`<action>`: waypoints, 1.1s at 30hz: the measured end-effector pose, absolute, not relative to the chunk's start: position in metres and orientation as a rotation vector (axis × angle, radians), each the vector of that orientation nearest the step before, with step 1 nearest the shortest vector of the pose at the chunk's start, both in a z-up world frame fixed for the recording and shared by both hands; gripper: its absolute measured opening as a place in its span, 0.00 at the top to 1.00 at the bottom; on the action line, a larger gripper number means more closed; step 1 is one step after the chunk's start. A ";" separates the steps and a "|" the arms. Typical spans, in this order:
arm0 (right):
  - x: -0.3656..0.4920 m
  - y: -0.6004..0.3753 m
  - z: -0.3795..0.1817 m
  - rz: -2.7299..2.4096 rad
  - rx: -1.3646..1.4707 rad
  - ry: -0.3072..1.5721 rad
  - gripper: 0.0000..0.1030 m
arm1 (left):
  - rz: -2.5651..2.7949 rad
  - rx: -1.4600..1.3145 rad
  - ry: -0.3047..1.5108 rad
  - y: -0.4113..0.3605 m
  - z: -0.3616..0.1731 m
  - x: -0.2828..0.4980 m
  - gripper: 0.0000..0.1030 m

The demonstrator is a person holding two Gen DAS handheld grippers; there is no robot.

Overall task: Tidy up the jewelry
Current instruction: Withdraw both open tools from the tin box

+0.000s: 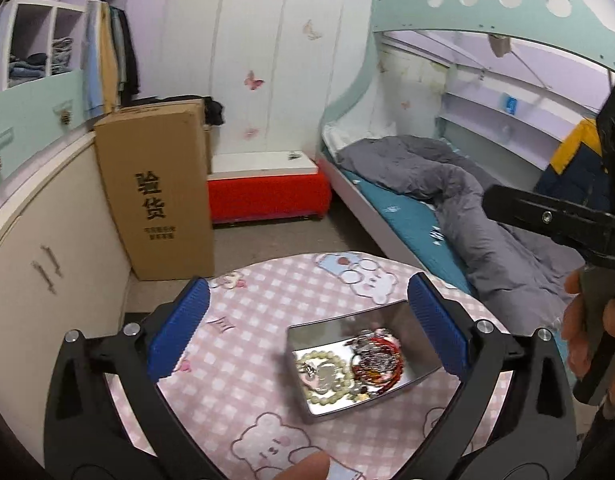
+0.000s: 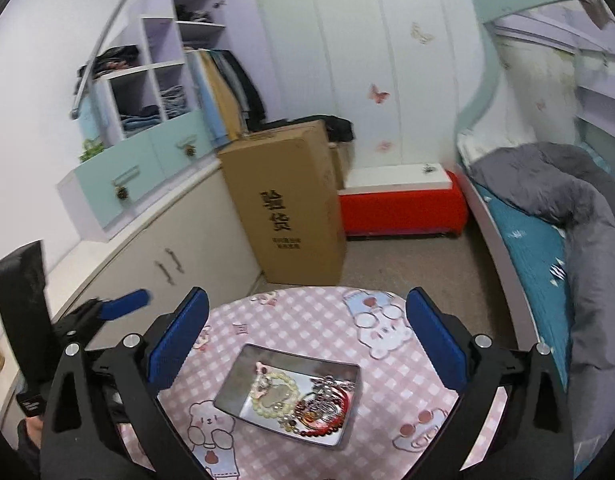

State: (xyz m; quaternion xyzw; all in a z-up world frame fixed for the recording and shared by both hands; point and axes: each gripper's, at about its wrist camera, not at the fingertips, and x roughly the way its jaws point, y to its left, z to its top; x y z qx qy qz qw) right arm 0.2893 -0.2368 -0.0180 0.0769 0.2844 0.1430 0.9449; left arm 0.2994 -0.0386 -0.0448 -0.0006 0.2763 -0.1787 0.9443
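Both grippers, left gripper [image 1: 307, 320] and right gripper [image 2: 306, 334], hover with fingers spread apart above the metal tray [image 2: 243, 380] holding a pale bead bracelet [image 2: 273, 394] and red bracelets [image 2: 327, 410].

1 metal tray [image 2: 243, 376], 1 pale bead bracelet [image 2: 276, 392], 1 red tangle of jewelry [image 2: 323, 408], 2 grippers.

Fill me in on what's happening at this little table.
A person holds a hand-held gripper in each hand above a round table with a pink checked bear-print cloth. On it sits a shiny metal tray holding a pale bead bracelet and a tangle of red and silver jewelry. The left hand-held gripper and the right hand-held gripper are both open, above the tray, gripping nothing. All the jewelry lies in the tray.
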 end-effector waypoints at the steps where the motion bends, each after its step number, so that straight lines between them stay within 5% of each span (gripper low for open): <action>1: 0.287 -0.237 -0.017 0.282 0.157 0.579 0.08 | -0.354 -0.002 0.563 -0.036 -0.044 0.298 0.06; 33: 0.096 -0.207 0.006 0.084 0.073 0.412 0.08 | -0.093 0.004 0.300 0.004 0.013 0.096 0.06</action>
